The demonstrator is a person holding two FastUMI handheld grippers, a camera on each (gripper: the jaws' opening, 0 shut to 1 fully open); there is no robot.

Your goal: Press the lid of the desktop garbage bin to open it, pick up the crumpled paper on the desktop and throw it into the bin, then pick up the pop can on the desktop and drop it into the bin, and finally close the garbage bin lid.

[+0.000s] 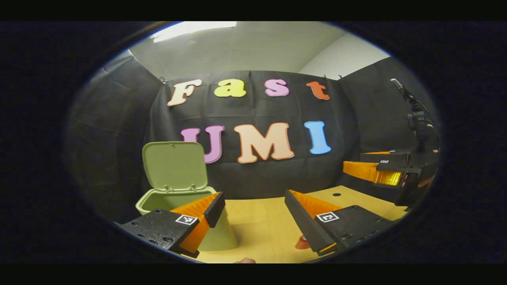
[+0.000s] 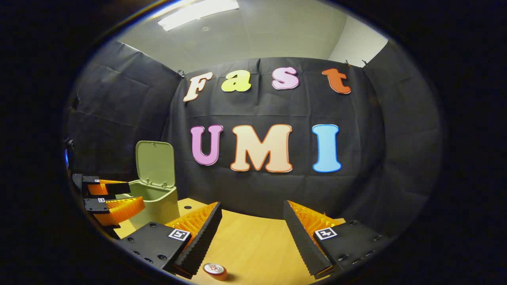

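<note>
A green desktop bin (image 1: 156,202) stands at the left on the wooden table, its lid (image 1: 174,166) upright and open. My left gripper (image 1: 253,202) hangs open just right of the bin, its left finger overlapping the bin's front wall. A red pop can (image 1: 302,242) peeks out low behind its right finger. In the right gripper view the bin (image 2: 158,198) with its raised lid (image 2: 155,163) sits at the left, and the pop can (image 2: 215,270) stands on the table below my open right gripper (image 2: 253,215). The left gripper (image 2: 136,194) hovers beside the bin there.
The wooden table (image 1: 257,221) has a small round hole (image 1: 336,194) toward the back right. My right gripper (image 1: 354,160) hangs at the far right of the left gripper view, with a dark stand (image 1: 416,118) behind it. Black cloth walls close the booth.
</note>
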